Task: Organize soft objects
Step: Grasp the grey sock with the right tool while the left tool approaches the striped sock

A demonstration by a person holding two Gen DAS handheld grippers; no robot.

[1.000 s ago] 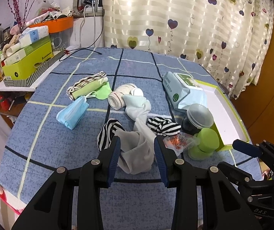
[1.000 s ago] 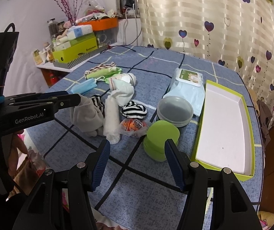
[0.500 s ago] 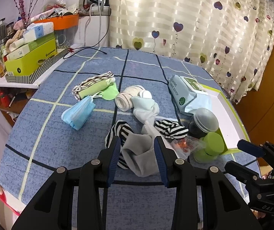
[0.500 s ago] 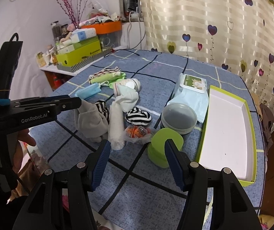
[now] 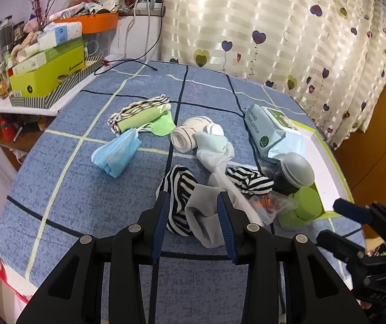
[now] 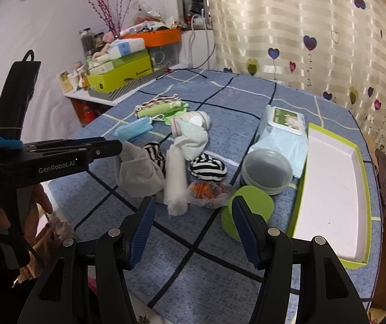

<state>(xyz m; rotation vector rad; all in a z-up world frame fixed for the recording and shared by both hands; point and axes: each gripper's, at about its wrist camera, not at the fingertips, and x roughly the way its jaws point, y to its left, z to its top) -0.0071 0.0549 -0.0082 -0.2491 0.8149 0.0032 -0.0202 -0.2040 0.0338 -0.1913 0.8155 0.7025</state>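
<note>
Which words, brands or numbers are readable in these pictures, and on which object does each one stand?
"GenRobot.AI": on the left gripper, on its side.
Black print on the green box: too blurred to read surely.
Label on the wipes pack: too small.
Letters on the right gripper: unreadable.
</note>
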